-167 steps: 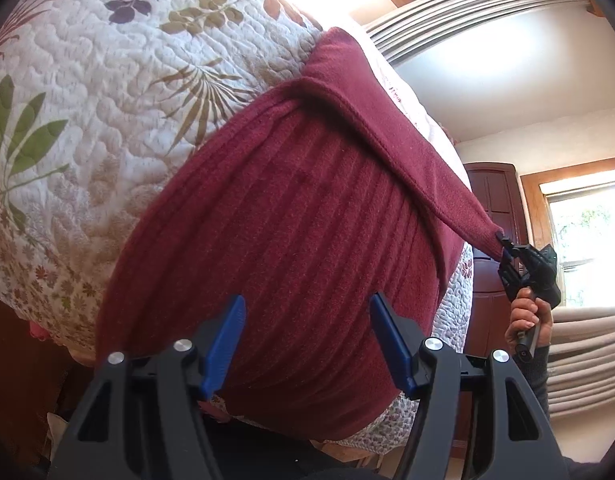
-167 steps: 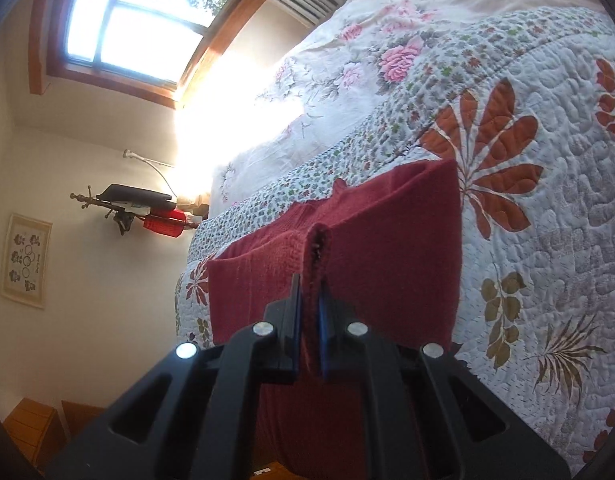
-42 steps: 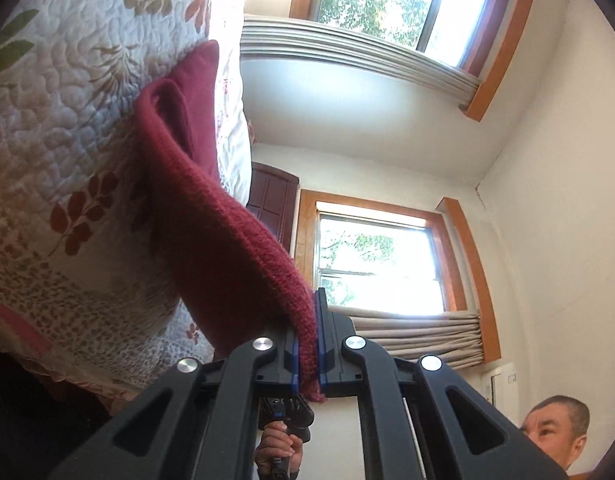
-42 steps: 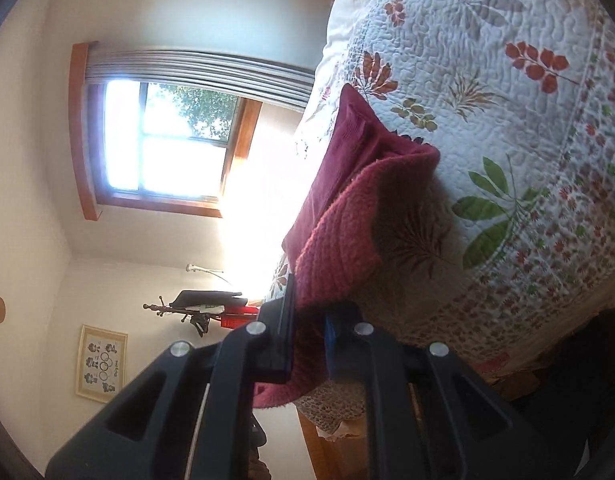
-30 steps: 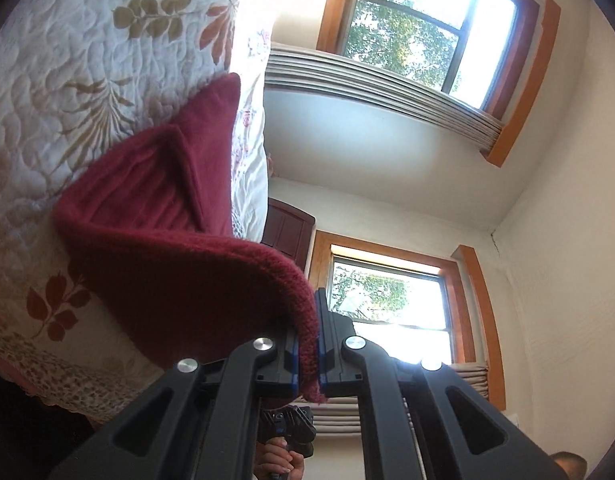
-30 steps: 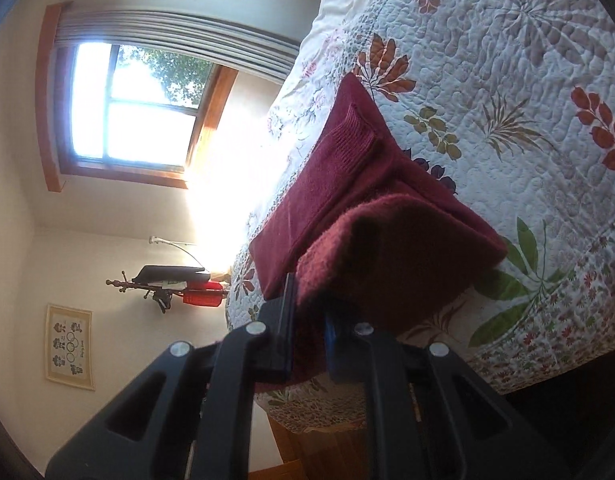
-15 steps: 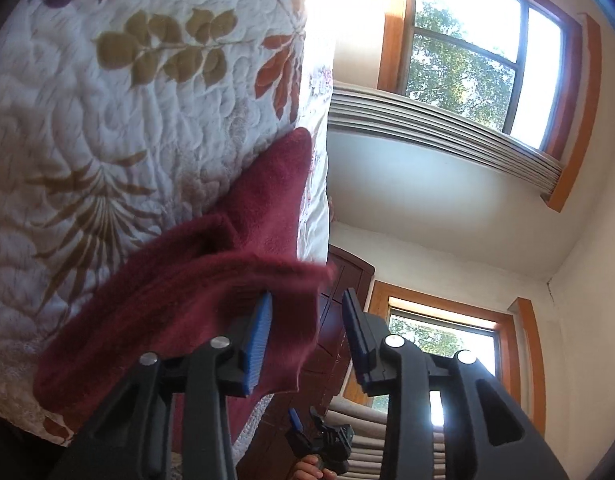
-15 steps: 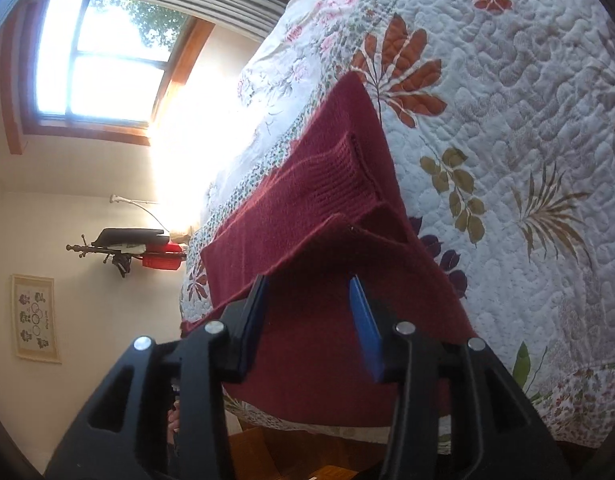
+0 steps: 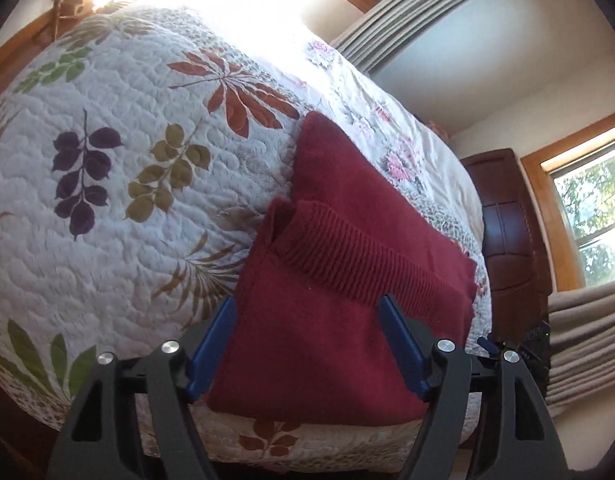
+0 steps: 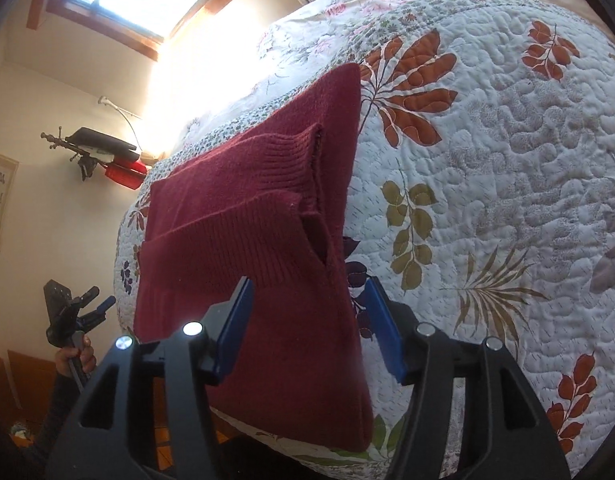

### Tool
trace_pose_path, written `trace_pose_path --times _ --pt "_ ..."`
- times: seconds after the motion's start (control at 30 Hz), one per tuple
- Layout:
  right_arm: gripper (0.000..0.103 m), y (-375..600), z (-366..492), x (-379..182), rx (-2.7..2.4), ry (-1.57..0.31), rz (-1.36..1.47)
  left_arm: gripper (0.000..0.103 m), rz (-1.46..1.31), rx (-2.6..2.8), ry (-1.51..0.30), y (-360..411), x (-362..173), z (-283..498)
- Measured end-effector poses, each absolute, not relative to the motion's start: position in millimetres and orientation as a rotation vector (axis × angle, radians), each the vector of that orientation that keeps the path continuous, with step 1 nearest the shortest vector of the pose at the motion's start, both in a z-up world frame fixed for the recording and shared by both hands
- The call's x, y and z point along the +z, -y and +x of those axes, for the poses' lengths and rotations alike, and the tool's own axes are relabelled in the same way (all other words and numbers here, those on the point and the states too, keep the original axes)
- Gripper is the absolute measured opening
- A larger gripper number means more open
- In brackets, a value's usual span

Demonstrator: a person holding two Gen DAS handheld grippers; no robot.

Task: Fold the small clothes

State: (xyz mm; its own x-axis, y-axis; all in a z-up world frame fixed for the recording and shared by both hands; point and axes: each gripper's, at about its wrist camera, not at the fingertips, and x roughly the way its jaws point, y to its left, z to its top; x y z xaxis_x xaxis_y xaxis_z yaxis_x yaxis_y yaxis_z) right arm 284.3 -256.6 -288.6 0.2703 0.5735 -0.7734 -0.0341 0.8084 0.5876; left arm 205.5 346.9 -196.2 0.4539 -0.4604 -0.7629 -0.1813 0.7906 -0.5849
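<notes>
A dark red knit sweater (image 9: 327, 320) lies folded on the quilted bed near its edge, its ribbed hem band (image 9: 359, 256) laid across the top. In the right wrist view the same sweater (image 10: 267, 232) shows two ribbed bands stacked. My left gripper (image 9: 307, 344) stands open above the near part of the sweater, blue pads apart and empty. My right gripper (image 10: 307, 320) is open too, over the sweater's near right edge. The other gripper (image 10: 75, 308) shows at the far left, held by a hand.
The white quilt (image 9: 107, 168) with leaf prints covers the bed, with wide bare room left of the sweater. A dark wooden door (image 9: 507, 220) and windows stand beyond the bed. A wall shelf with a red item (image 10: 107, 156) hangs near the bright window.
Both grippers opened and let go of the sweater, which now lies folded in half on the quilt. Both have drawn back toward the bed's near edge.
</notes>
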Motion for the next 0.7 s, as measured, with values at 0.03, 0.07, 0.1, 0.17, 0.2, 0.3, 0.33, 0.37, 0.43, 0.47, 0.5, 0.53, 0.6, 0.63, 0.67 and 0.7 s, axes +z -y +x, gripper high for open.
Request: trace_pose_path --times 0.03,0.07,0.1,0.17,0.2,0.3,0.33,0.37,0.43,0.47,0.5,0.53,0.6,0.63,0.67,0.7 --pt "0.061 254 285 -293 0.425 -1.250 0.510 0.077 -0.656 -0.195 -1.127 -348 -203 212" --pt "0.062 251 285 -296 0.415 -1.257 0.508 0.077 -0.653 -0.201 -1.152 -349 -212 219" --pt "0.062 249 285 -298 0.403 -1.263 0.507 0.077 -0.652 -0.211 -1.178 -349 -220 227" --pt "0.065 246 284 -299 0.385 -1.270 0.513 0.077 -0.637 -0.239 -1.220 -348 -236 243" --pt "0.066 245 284 -300 0.375 -1.273 0.513 0.077 -0.626 -0.262 -1.239 -347 -242 249" --pt "0.067 241 287 -304 0.343 -1.287 0.508 0.077 -0.593 -0.310 -1.293 -344 -258 264" --pt "0.067 239 288 -305 0.337 -1.292 0.508 0.076 -0.587 -0.338 -1.300 -342 -261 267" --pt "0.067 237 290 -306 0.330 -1.297 0.507 0.075 -0.576 -0.364 -1.298 -341 -261 267" --pt "0.068 232 291 -308 0.331 -1.301 0.500 0.048 -0.545 -0.401 -1.299 -338 -261 267" --pt "0.069 229 293 -309 0.331 -1.303 0.490 0.041 -0.529 -0.400 -1.311 -338 -262 267" --pt "0.069 226 295 -309 0.331 -1.306 0.478 0.032 -0.516 -0.398 -1.310 -338 -261 266" --pt "0.069 224 296 -309 0.331 -1.309 0.463 0.025 -0.513 -0.404 -1.306 -339 -260 266" --pt "0.070 220 300 -309 0.334 -1.311 0.446 0.017 -0.513 -0.406 -1.299 -343 -257 263" --pt "0.070 220 301 -310 0.336 -1.312 0.441 0.013 -0.517 -0.409 -1.295 -344 -255 262" --pt "0.070 218 302 -310 0.337 -1.311 0.435 0.013 -0.521 -0.411 -1.289 -345 -254 260" --pt "0.070 216 304 -310 0.339 -1.310 0.427 0.012 -0.521 -0.410 -1.285 -346 -253 259"
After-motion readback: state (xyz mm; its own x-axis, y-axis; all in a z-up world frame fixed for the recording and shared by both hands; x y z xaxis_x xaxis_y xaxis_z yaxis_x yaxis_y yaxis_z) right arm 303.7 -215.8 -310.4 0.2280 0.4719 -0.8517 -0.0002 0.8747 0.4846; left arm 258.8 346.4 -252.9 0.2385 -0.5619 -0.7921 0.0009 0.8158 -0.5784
